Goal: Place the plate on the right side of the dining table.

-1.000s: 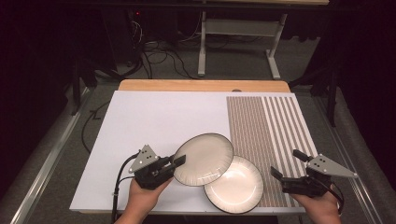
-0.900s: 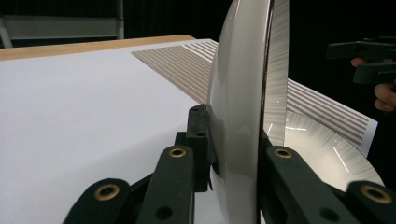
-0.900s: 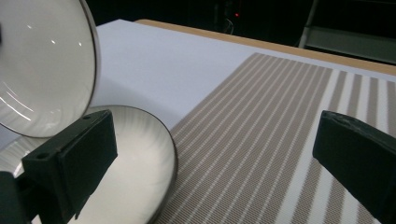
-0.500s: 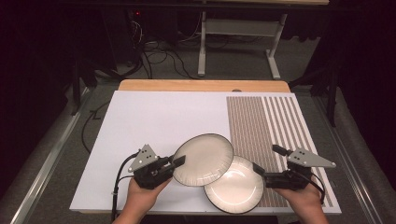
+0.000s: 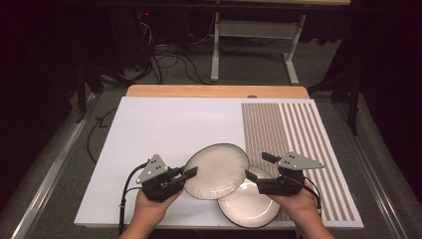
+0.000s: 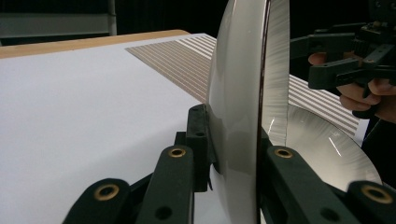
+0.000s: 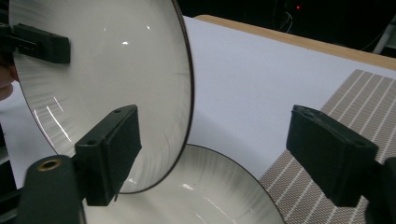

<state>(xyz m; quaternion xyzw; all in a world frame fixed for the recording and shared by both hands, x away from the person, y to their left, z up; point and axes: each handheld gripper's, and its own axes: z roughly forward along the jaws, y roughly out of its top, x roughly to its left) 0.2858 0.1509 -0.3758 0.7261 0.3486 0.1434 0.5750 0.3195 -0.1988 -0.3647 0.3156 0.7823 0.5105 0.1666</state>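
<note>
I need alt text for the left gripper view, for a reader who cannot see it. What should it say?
The left gripper clamps the rim of a white plate seen edge-on, lifted above a white table. Behind it lie a second plate and a striped mat; at the right, a hand holds the right gripper.

Tongs spread wide, raised plate at left, second plate flat below

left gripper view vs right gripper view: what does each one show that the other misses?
Left gripper view: its tongs clamp the raised plate edge-on by its rim; the person's other hand with tongs beyond. Right gripper view: its tongs open, empty, by the raised plate's rim, whose face shows. Both: raised plate, flat plate on the white table, striped mat.
</note>
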